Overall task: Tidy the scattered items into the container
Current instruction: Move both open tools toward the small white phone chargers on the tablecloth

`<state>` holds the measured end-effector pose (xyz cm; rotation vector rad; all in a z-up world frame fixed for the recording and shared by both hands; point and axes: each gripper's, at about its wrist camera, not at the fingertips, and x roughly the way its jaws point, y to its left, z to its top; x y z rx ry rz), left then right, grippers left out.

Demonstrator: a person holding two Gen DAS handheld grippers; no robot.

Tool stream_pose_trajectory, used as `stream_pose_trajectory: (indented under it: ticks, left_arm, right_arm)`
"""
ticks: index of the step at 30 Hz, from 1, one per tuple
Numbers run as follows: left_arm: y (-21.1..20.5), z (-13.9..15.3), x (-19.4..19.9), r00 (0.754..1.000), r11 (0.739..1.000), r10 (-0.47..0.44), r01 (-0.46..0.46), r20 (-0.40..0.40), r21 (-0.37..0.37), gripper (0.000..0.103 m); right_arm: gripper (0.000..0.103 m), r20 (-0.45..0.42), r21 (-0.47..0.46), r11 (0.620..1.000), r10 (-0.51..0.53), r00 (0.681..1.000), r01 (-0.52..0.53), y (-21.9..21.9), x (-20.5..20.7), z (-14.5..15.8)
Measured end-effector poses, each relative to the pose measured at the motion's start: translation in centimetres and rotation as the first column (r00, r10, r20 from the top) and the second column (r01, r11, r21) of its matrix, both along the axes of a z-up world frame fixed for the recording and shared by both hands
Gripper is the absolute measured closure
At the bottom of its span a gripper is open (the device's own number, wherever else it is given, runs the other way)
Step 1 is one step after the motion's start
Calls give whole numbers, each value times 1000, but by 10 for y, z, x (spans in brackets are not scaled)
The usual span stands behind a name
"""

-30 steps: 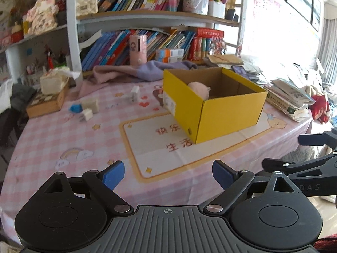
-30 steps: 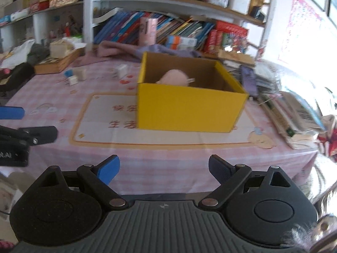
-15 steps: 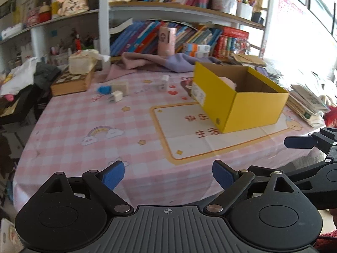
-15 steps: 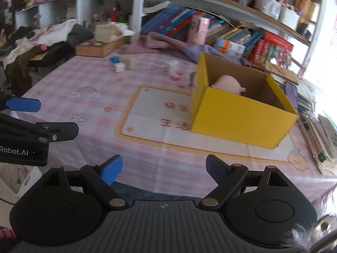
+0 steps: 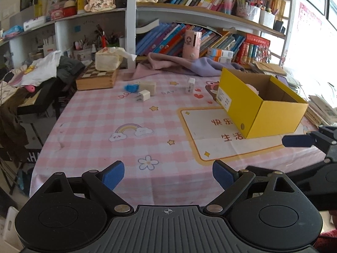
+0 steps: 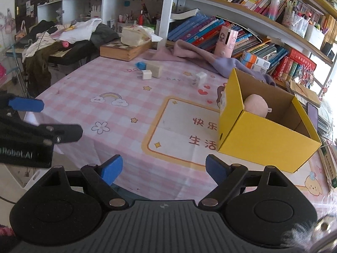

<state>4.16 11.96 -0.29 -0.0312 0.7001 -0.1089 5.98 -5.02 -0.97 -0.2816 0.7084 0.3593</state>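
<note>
Left gripper (image 5: 168, 174) wide, empty. Right gripper (image 6: 164, 168) wide, empty, jaws just narrowed slightly. Yellow box (image 6: 267, 141) holds pink ball (image 6: 256, 105); white chargers (image 5: 144, 96) scattered on table (image 5: 94, 126).

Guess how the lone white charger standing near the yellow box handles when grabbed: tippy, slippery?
The white charger stands alone on end, so a nudge would probably tip it. Its smooth plastic faces may slip. It looks small and rigid, likely light, and won't roll.

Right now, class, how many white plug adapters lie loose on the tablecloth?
3: small adapter and larger adapter beside the blue item; lone adapter nearer the yellow box. Others may be hidden inside.
</note>
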Motion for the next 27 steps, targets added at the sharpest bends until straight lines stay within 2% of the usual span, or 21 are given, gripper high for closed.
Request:
stream_pose_trajectory:
  ticks: [18, 27]
  left_arm:
    - [19, -6, 29, 999, 999, 51, -50, -14, 18, 10]
    - [23, -16, 65, 997, 998, 65, -64, -49, 16, 10]
  right_arm:
    - [24, -13, 7, 999, 38, 999, -38, 22, 44, -9]
    - [27, -43, -27, 999, 46, 998, -47, 30, 85, -20]
